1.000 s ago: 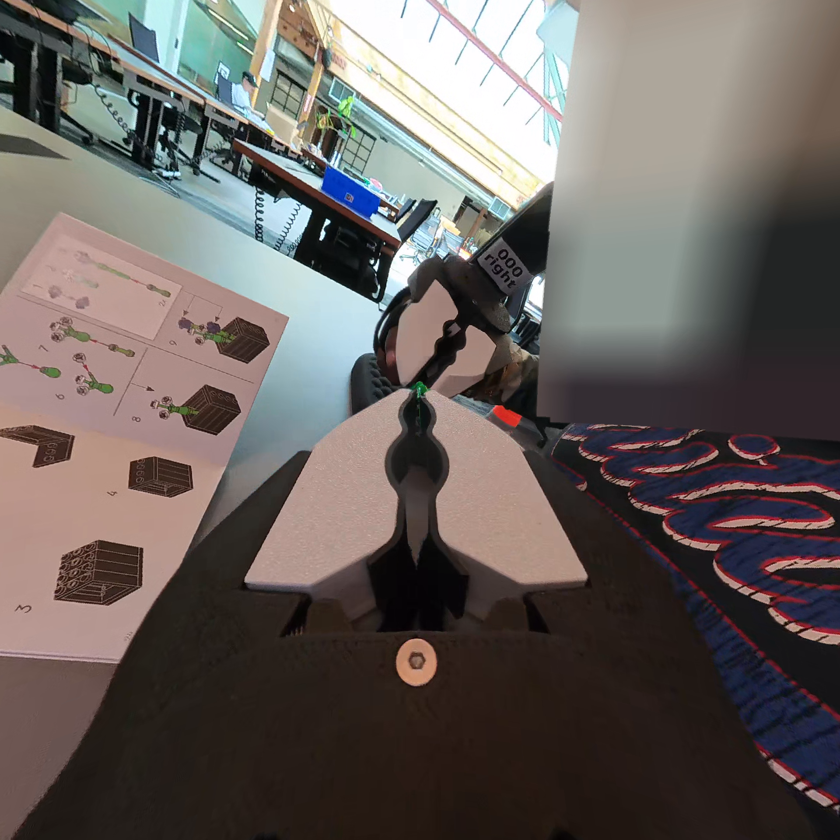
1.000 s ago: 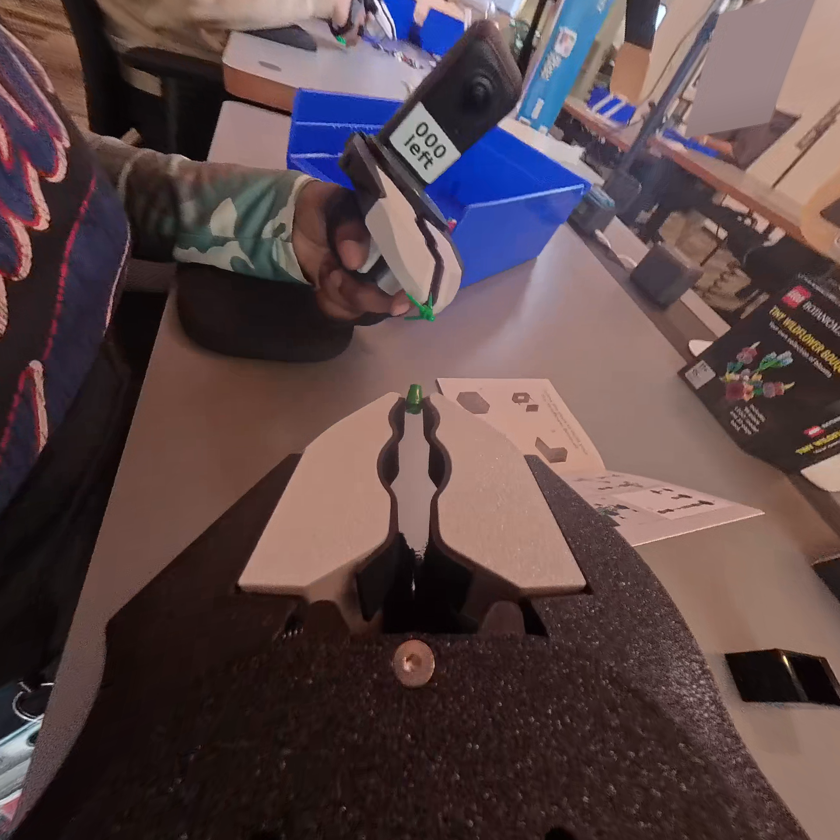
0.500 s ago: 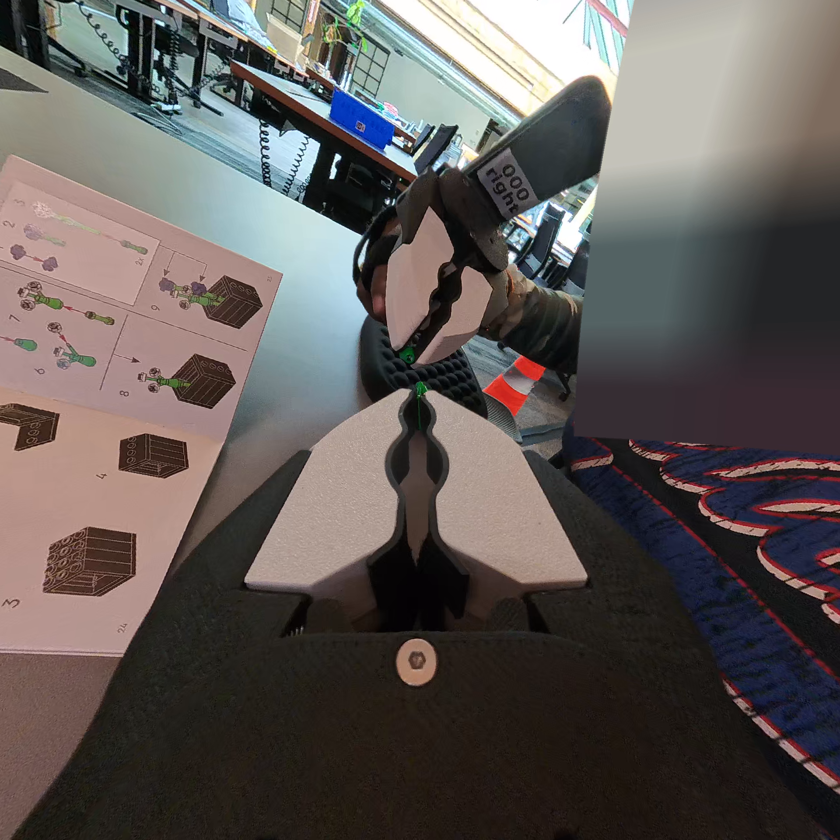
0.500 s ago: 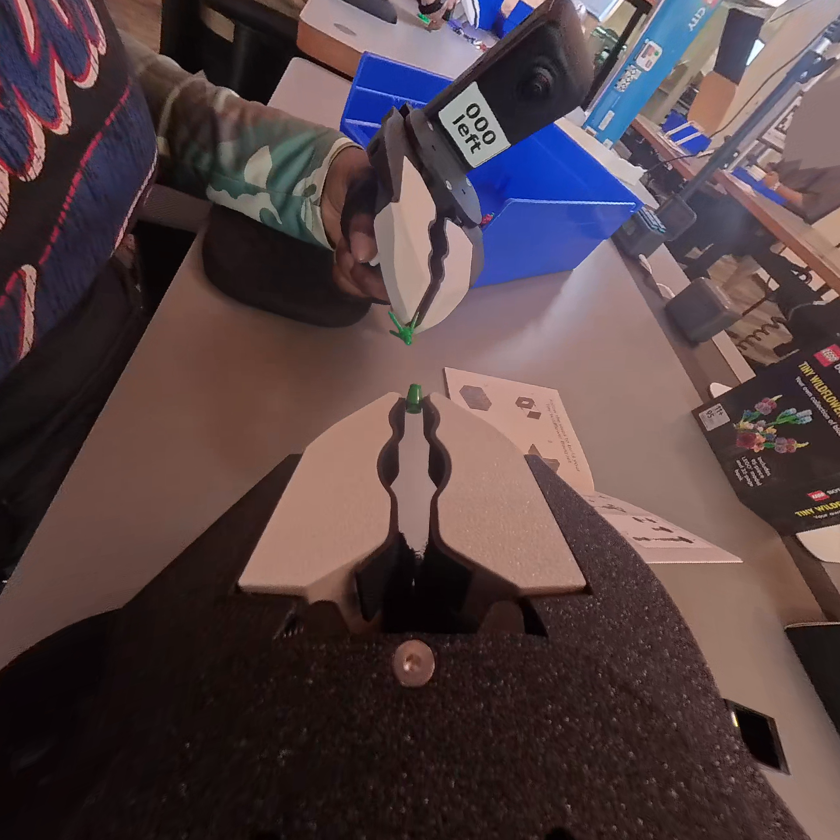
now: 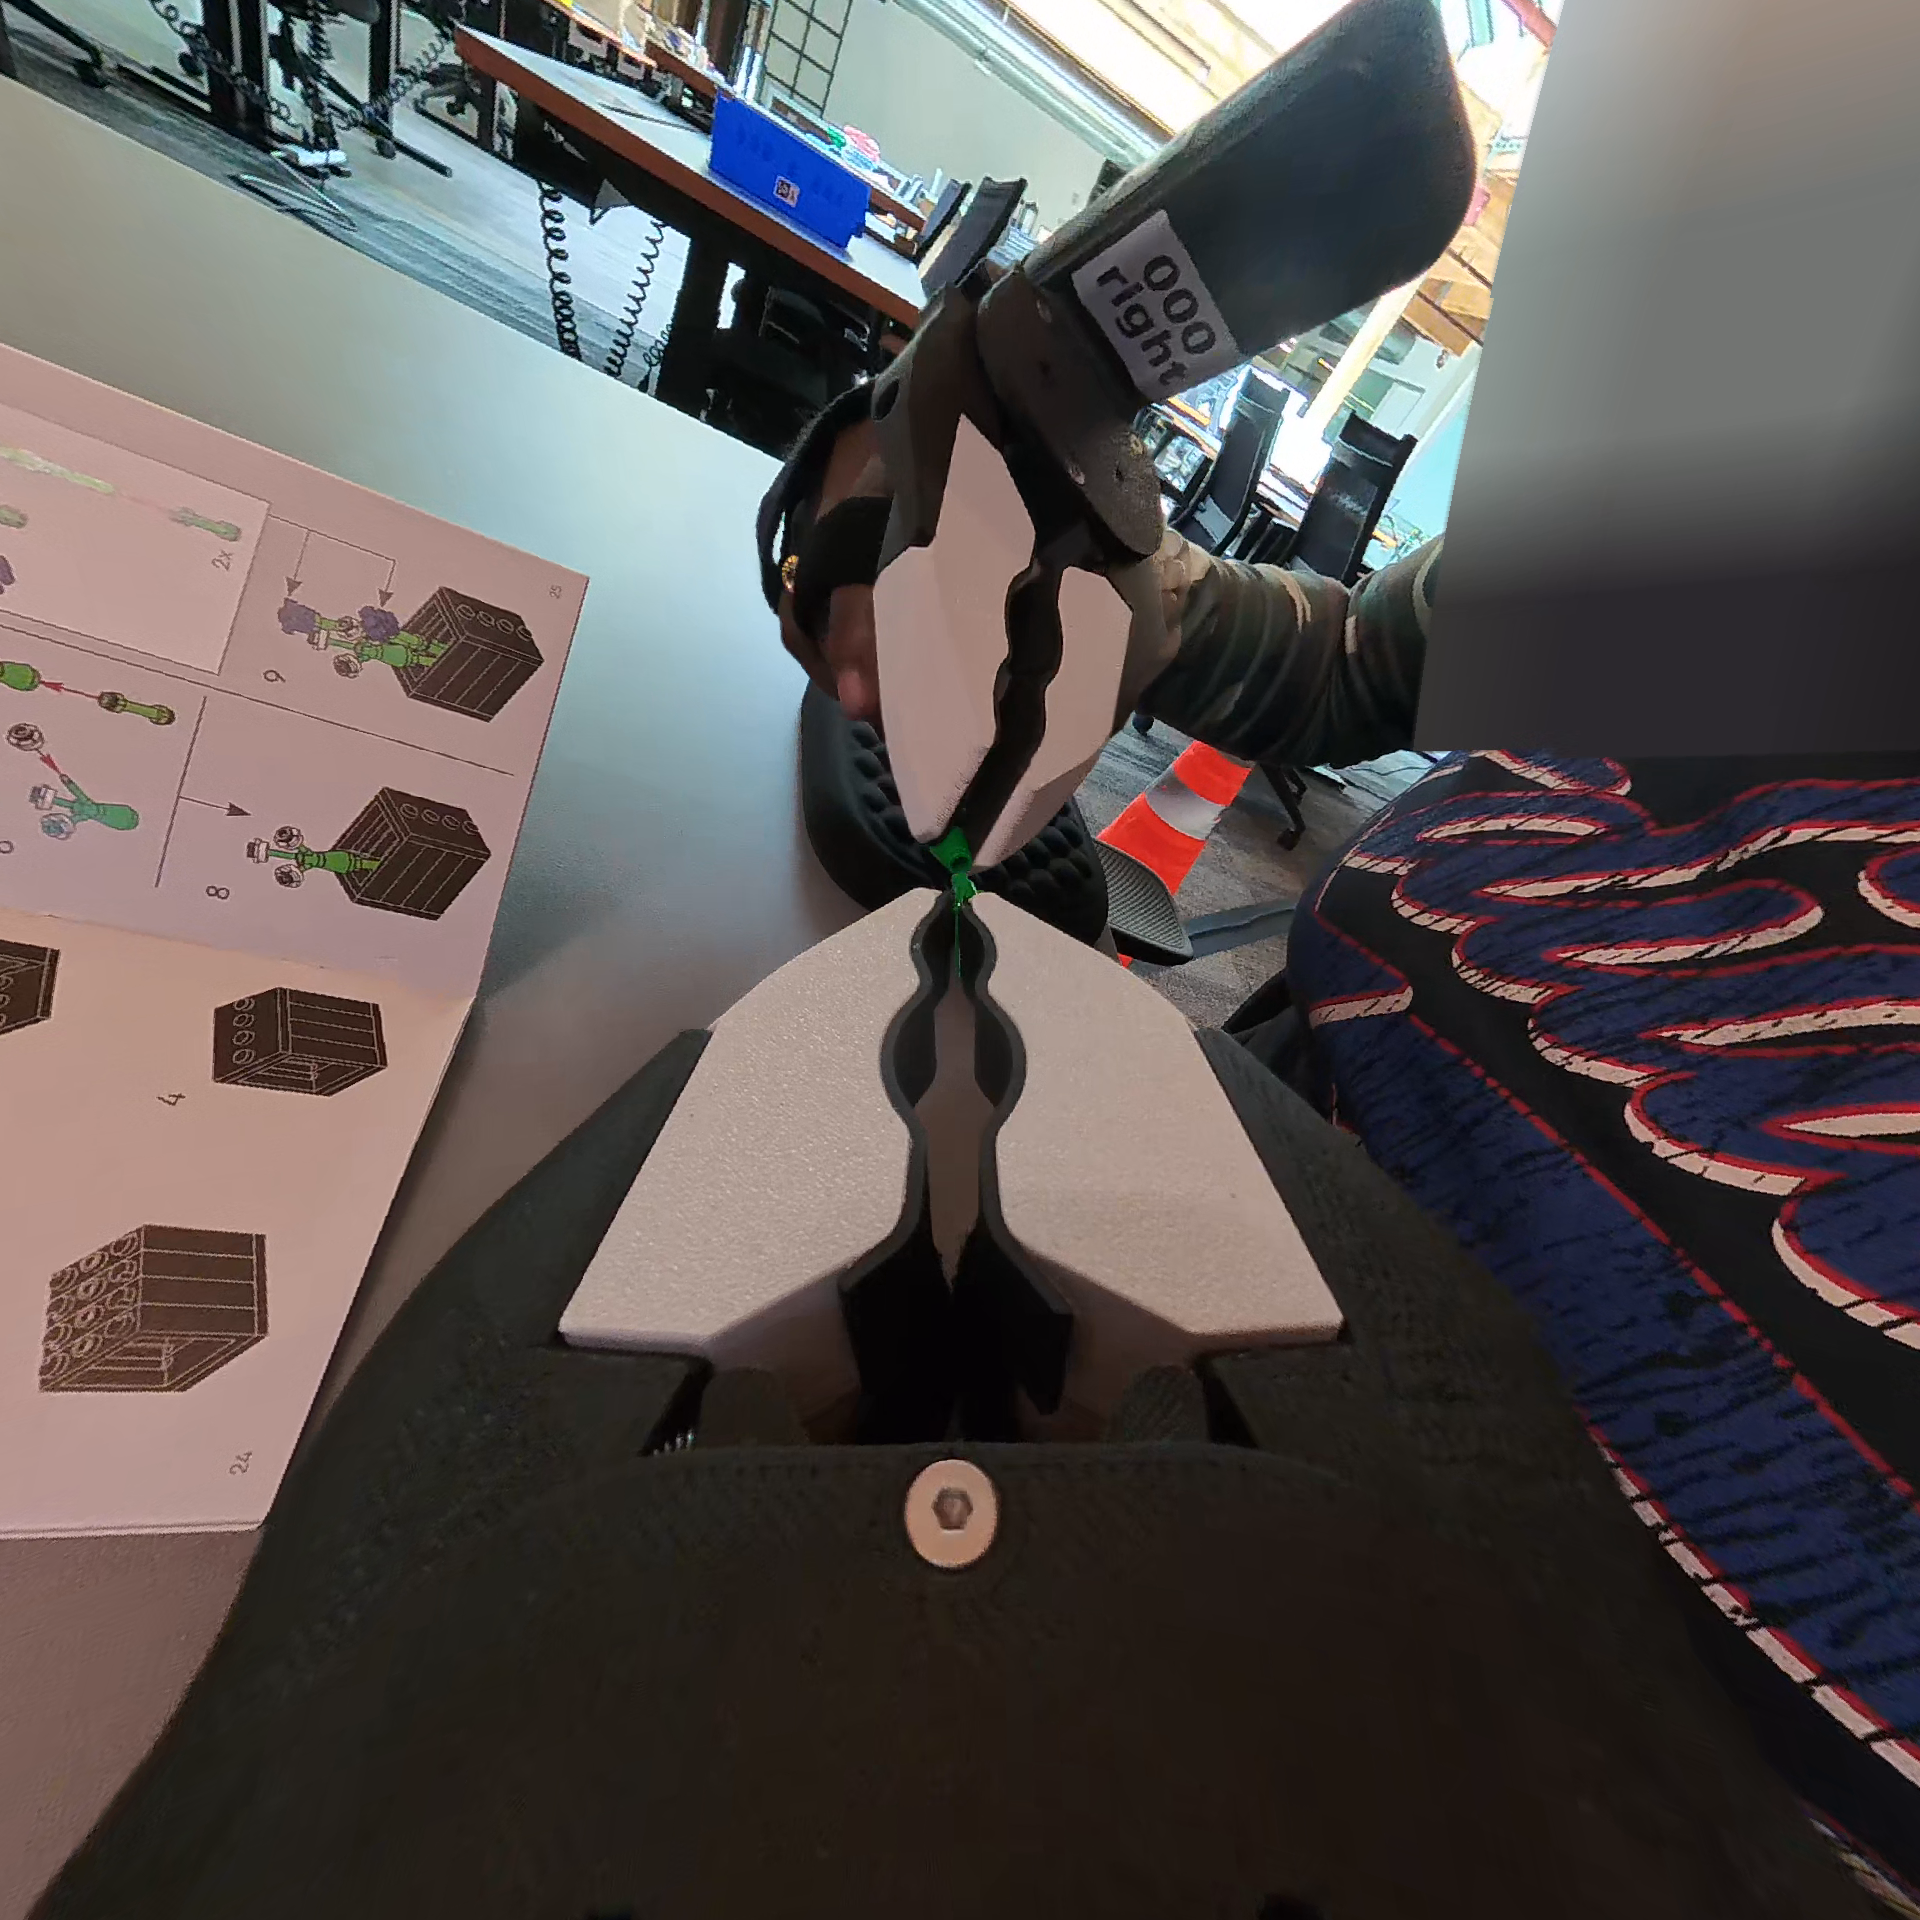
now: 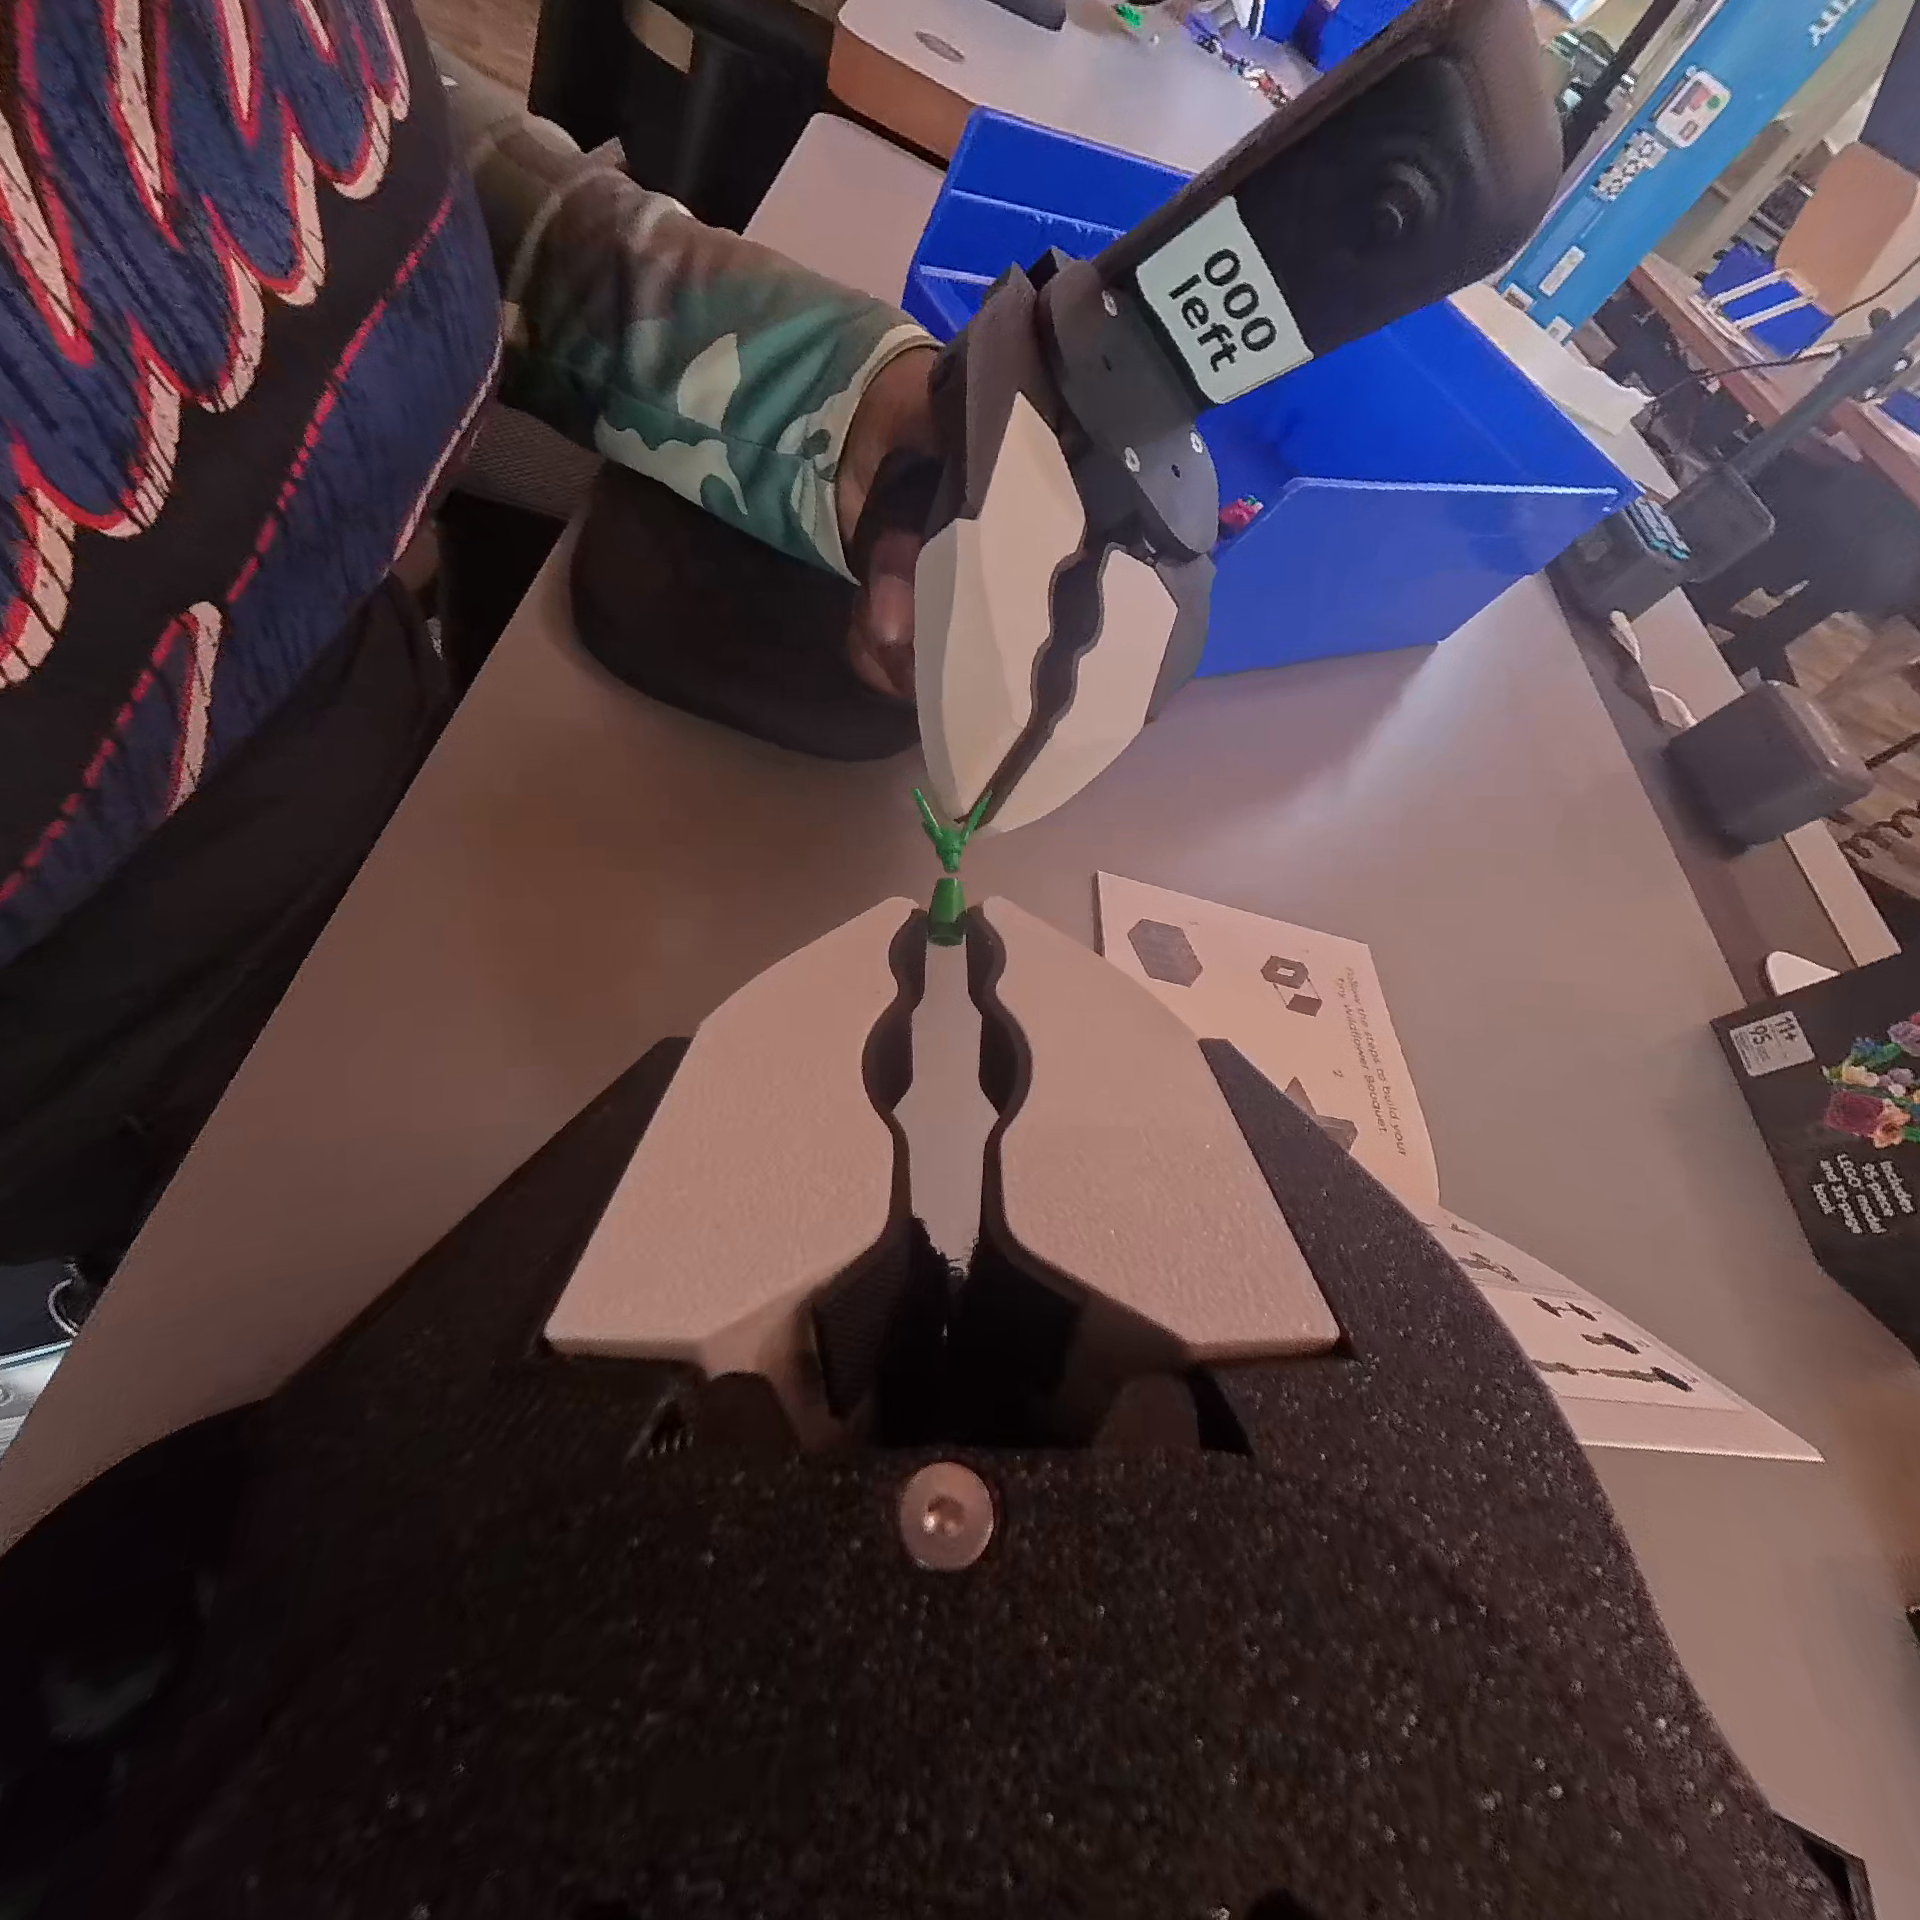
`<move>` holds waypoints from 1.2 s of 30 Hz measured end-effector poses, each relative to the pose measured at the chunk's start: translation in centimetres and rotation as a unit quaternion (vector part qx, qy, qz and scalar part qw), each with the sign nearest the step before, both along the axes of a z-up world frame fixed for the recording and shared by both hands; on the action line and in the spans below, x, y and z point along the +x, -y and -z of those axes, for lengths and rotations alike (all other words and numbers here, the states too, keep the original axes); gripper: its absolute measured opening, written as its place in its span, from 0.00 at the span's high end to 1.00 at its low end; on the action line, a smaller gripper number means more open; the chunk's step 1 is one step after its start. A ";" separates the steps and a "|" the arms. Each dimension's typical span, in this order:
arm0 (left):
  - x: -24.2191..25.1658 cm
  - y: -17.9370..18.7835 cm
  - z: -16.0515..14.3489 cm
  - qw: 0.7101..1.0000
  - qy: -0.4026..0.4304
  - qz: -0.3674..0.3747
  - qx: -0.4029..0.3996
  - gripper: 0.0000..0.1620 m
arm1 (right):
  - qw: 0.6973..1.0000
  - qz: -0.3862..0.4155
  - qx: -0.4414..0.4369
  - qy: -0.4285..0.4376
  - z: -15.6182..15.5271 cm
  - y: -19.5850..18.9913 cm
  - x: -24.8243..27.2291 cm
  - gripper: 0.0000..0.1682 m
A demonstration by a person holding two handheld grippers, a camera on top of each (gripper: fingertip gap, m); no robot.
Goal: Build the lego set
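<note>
Lego set, stem sub-assembly, in progress above the grey table (image 6: 1299,831).

Item 1: forked green stem piece (image 6: 943,821), being pinched at one prong by the closed tips of the left gripper (image 6: 987,805), which is pointing down from 1 o'clock in the right wrist view.

Item 2: small green cone piece (image 6: 944,912), being clamped in the closed tips of the right gripper (image 6: 943,920), its narrow end facing up toward the stem.

Relation: the two pieces are lining up end to end, touching or just short of it; whether they are seated cannot be told.

Item 3: open instruction booklet (image 5: 260,831), lying at 9 o'clock in the left wrist view and showing flower stems going into a black block.

Item 4: blue bin (image 6: 1351,499), sitting at 1 o'clock behind the left gripper.

Progress, judged: early to middle. This joint is being made; no black block and no finished flower is showing in either view, so most of the build seems left.
</note>
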State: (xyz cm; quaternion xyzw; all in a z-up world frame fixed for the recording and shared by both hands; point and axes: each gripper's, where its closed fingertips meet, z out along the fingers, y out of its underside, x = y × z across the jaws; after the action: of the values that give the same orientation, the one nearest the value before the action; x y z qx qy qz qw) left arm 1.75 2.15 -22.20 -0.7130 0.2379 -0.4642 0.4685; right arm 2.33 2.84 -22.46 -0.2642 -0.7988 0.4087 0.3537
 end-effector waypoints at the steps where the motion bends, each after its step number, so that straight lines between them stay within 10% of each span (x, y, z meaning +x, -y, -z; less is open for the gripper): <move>1: 0.0 0.0 0.0 1.000 0.000 0.001 -0.001 0.99 | 1.000 -0.001 0.003 0.001 0.0 0.0 0.0 0.96; 36: -1.0 -1.0 -0.2 0.993 -0.042 -0.095 0.050 0.99 | 0.994 0.091 -0.037 0.037 0.2 -0.5 -1.2 0.96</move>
State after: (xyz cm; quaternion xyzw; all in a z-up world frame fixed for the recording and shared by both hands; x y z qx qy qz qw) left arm 0.80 3.18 -21.96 -0.7268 0.2117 -0.3752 0.5349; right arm 1.08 3.31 -22.70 -0.3637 -0.7683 0.3935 0.3501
